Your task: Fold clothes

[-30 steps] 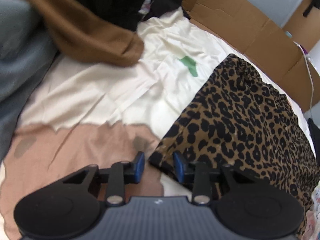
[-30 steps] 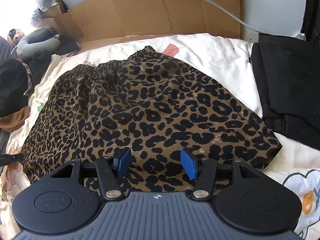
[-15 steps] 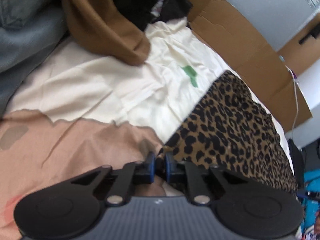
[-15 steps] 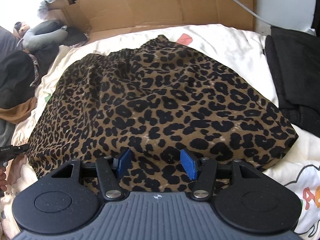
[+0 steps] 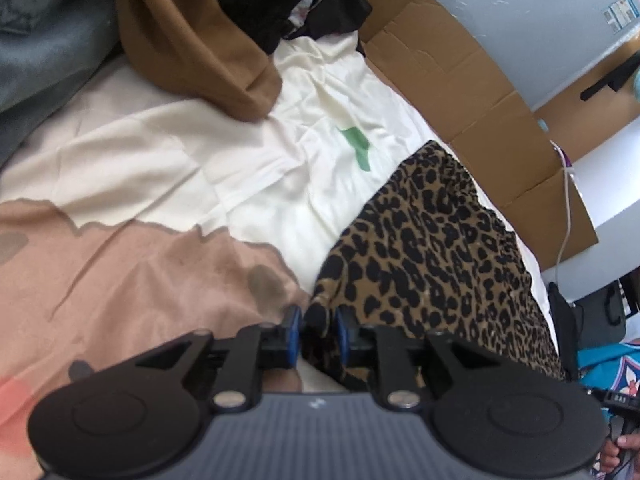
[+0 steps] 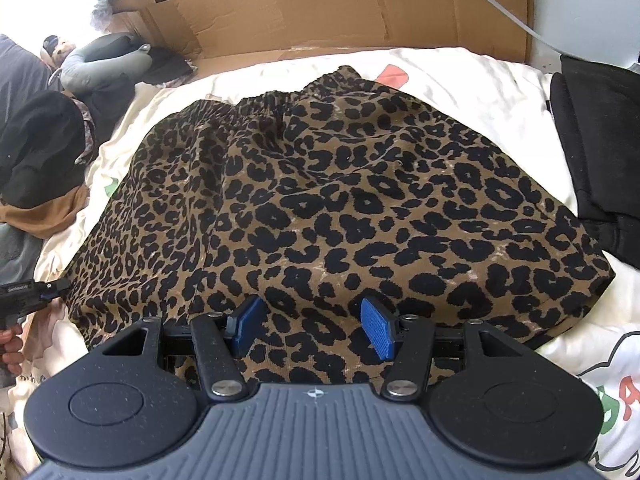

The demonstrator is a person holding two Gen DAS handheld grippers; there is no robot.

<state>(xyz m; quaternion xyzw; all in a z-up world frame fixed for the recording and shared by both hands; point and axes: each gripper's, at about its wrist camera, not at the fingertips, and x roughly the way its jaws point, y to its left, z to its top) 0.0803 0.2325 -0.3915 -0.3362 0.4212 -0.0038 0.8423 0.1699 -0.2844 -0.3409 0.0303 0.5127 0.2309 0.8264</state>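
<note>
Leopard-print skirt (image 6: pixel 340 200) lies spread flat on bed sheet (image 5: pixel 200 168), elastic waistband at far side near cardboard (image 6: pixel 340 12). Left gripper (image 5: pixel 316 330) pinches skirt's near-left corner, fingers clenched on fabric. Right gripper (image 6: pixel 314 328) hovers over near hem, fingers spread, grasping nothing. Black garment (image 6: pixel 600 140) lies right of skirt; brown garment (image 5: pixel 192 40) at far left.

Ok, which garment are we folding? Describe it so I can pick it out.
On the cream bedsheet in front of the cardboard, the leopard-print skirt lies spread flat, its gathered waistband at the far edge. The brown garment and the black one beside it are plain; only the skirt is spotted.
</note>
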